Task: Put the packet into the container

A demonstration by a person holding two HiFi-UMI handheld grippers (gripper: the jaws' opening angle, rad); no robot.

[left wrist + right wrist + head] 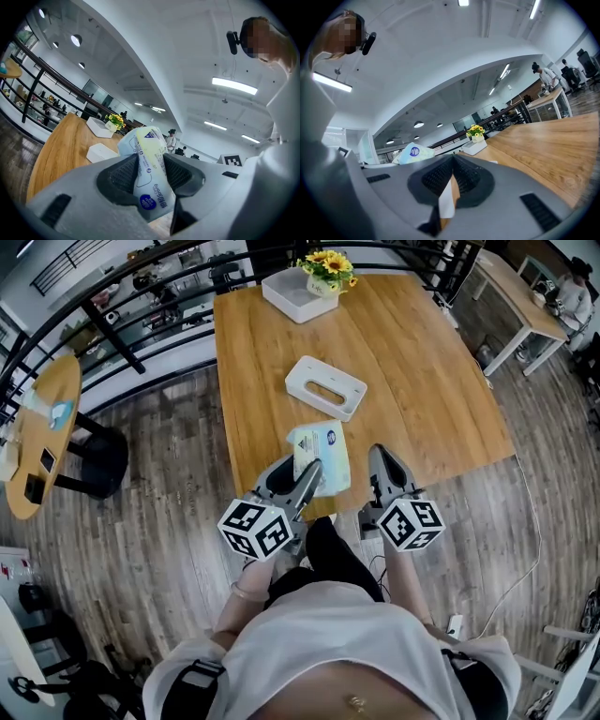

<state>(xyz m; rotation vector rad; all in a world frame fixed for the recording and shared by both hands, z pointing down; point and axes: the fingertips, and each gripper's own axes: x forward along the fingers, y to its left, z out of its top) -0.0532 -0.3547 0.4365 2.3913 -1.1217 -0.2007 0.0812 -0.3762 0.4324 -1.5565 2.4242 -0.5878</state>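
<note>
A pale blue and yellow wipes packet (pixel 320 452) hangs over the near edge of the wooden table (pixel 422 381). My left gripper (pixel 307 472) is shut on it, and in the left gripper view the pads press both sides of the packet (pixel 146 143), which stands upright between them. The white container (pixel 325 387), a low box with a slot in its lid, lies on the table just beyond the packet; it shows again as the container (pixel 100 152). My right gripper (pixel 382 463) is beside the packet on the right, its pads closed together with nothing held. The right gripper view has the packet (pixel 414 153) at its left.
A white tray (pixel 291 294) with a pot of yellow flowers (pixel 327 268) stands at the table's far edge. A black railing (pixel 122 329) runs behind the table on the left. A round side table (pixel 42 432) is at far left. Wooden floor surrounds the table.
</note>
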